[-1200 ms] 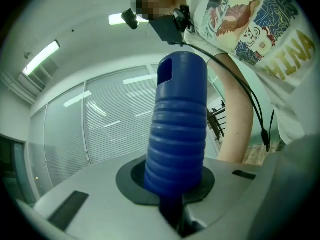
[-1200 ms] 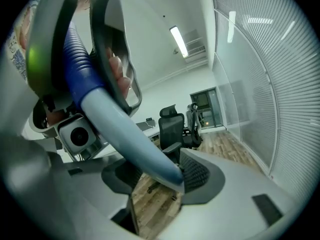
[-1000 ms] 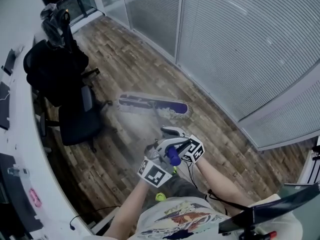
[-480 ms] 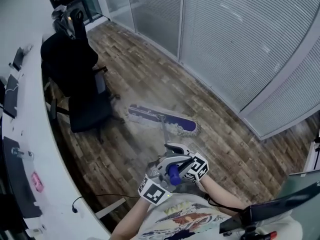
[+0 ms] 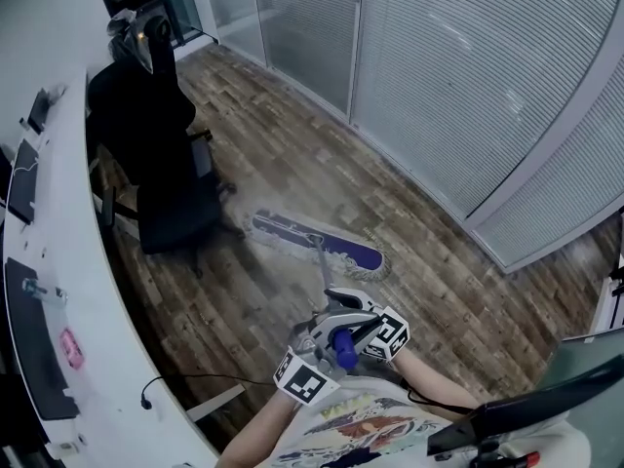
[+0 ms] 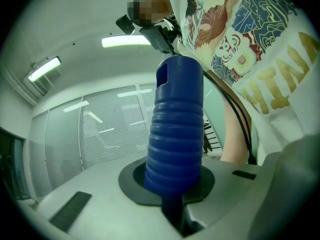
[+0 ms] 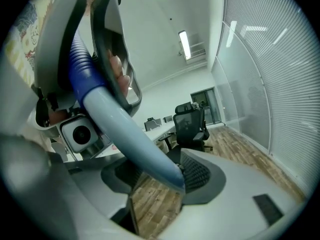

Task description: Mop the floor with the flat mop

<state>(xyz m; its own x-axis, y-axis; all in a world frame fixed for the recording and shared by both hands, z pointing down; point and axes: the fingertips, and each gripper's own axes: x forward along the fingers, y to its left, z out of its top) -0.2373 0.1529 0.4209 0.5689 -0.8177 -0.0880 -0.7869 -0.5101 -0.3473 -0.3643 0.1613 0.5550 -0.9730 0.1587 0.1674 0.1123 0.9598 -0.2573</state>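
Left tongs [image 6: 173, 208] clench handle [image 6: 176, 129]; right tongs [image 7: 156, 196] slack round it; chair [image 5: 168, 178] near mop head [image 5: 317, 242].

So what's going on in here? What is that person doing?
A person is mopping the wooden floor with a flat mop. The left claw is clamped on the mop's blue ribbed grip at the top. Lower down, the pole passes between the right claw's wide-apart jaws. The mop head lies flat on the floor out in front, near a black office chair.
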